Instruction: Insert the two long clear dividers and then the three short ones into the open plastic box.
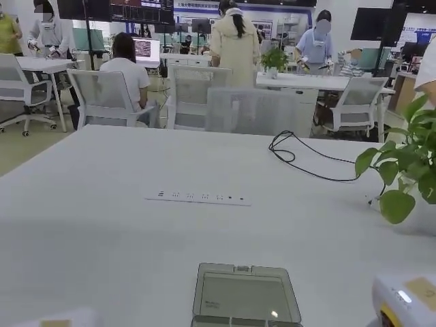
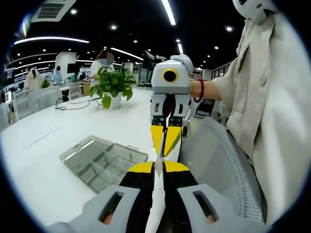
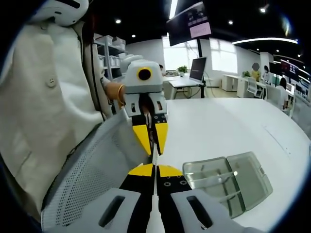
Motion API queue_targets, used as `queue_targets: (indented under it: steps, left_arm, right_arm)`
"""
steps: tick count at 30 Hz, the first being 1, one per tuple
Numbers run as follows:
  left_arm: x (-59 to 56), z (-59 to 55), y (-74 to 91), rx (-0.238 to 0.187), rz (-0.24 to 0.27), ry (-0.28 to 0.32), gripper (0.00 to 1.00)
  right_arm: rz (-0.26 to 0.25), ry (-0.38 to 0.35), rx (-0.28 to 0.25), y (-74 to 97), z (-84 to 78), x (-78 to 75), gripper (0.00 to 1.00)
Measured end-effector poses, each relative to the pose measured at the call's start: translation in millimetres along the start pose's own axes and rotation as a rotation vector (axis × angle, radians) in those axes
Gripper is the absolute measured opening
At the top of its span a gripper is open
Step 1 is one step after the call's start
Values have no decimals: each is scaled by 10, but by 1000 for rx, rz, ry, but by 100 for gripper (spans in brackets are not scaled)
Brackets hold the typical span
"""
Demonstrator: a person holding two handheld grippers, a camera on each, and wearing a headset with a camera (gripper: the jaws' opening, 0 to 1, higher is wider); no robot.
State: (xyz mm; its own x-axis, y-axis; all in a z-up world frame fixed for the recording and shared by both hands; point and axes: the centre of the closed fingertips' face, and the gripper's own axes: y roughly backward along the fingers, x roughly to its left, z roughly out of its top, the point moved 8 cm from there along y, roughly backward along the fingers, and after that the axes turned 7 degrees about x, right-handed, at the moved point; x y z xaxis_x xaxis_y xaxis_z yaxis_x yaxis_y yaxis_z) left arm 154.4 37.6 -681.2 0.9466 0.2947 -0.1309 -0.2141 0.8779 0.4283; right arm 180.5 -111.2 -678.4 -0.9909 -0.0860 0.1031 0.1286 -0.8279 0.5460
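In the head view the open clear plastic box [image 1: 245, 297] lies at the near edge of the broad white table [image 1: 102, 225], straight in front of the person. Its flat hinged lid is the part seen here, and the base is cut off by the lower edge, so the dividers cannot be judged from this view. In the left gripper view the left gripper [image 2: 159, 168], black-jawed with yellow tips, has its jaws pressed together with nothing I can make out between them. It meets the right gripper [image 2: 164, 148] tip to tip over a grey mesh chair [image 2: 218, 165], apart from the box. The box's base is crossed by thin clear dividers [image 2: 108, 164] that split it into compartments. In the right gripper view the right gripper's jaws are likewise pressed together and seemingly empty. The box sits off to one side on the table, its lid folded out flat beside the base, with a long clear rib running the length of the base and shorter ones across it. I judge the inserting done or close to it, though I cannot count all five pieces.
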Motion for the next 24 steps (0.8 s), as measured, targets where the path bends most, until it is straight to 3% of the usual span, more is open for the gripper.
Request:
queue_targets:
  steps: [4, 12, 24]
  left_arm:
    - [30, -3, 13, -29, 28, 53, 10]
    - [109, -10, 48, -81, 124, 92, 27]
    - [194, -80, 100, -118, 226, 149, 37]
  right_arm:
    - [-37, -25, -2, 18, 24, -50, 2]
    - [-134, -48, -13, 72, 86, -229, 2]
    - [-236, -87, 12, 55, 95, -456, 2]
